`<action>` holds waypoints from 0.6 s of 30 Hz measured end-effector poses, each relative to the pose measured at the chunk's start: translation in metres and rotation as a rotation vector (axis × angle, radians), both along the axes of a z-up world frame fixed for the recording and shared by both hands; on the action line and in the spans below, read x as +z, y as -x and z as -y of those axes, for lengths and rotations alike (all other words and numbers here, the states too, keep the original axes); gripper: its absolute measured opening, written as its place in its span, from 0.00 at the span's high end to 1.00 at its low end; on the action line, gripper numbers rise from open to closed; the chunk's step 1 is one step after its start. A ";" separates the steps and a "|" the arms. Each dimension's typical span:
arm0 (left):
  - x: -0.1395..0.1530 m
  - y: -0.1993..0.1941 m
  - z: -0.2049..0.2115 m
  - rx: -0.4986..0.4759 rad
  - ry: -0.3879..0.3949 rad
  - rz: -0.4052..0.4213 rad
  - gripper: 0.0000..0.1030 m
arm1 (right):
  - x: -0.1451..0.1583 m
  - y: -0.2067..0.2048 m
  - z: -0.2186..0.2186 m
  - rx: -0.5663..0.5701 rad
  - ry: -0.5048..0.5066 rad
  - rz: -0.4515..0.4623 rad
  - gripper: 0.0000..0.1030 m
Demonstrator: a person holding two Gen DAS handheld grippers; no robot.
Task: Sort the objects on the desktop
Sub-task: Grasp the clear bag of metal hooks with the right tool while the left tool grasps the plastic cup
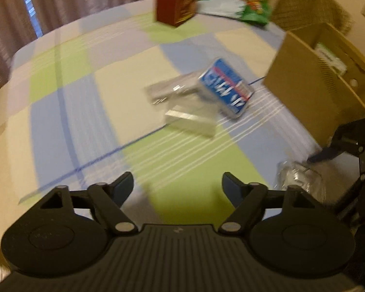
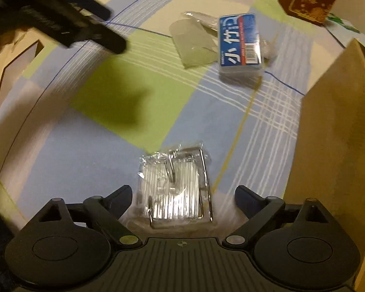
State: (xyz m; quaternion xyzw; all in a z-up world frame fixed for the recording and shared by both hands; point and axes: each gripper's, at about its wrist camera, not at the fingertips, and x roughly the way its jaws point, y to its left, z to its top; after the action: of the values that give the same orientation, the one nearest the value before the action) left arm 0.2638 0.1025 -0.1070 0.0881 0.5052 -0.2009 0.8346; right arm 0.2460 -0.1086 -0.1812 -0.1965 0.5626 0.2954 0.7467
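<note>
A clear plastic packet of metal hooks (image 2: 176,185) lies on the checked tablecloth between the open fingers of my right gripper (image 2: 182,198), which does not grip it. It also shows in the left wrist view (image 1: 296,178), beside the right gripper (image 1: 328,155). A blue-labelled clear box (image 2: 241,42) lies farther out next to a clear plastic lid (image 2: 194,42); the box (image 1: 225,87) and lid (image 1: 189,119) also show in the left wrist view. My left gripper (image 1: 177,186) is open and empty above the cloth, and appears at upper left in the right wrist view (image 2: 104,31).
A cardboard box (image 1: 311,77) stands open at the right, close to my right gripper (image 2: 335,131). A dark red carton (image 1: 176,0) stands at the far side, with a green-and-white snack bag (image 1: 233,6) behind it. Curtains hang beyond the table's far edge.
</note>
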 end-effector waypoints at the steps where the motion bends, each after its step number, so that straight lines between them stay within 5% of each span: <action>1: -0.003 -0.006 0.005 -0.027 0.004 0.017 0.24 | -0.001 -0.002 0.005 -0.032 -0.013 -0.009 0.09; 8: -0.030 -0.052 0.037 -0.167 0.012 0.054 0.20 | -0.002 0.024 0.018 -0.118 -0.073 -0.029 0.09; 15: -0.053 -0.071 0.053 -0.187 -0.041 0.036 0.20 | 0.005 0.043 0.017 -0.130 -0.097 -0.012 0.09; 18: -0.060 -0.072 0.054 -0.177 -0.052 0.040 0.31 | 0.006 0.044 0.017 -0.129 -0.104 -0.001 0.09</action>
State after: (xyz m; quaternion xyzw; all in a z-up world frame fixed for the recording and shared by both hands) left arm 0.3361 0.0483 -0.1672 0.1582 0.4839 -0.2589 0.8209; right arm 0.2021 -0.1254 -0.1757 -0.1208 0.5584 0.2754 0.7731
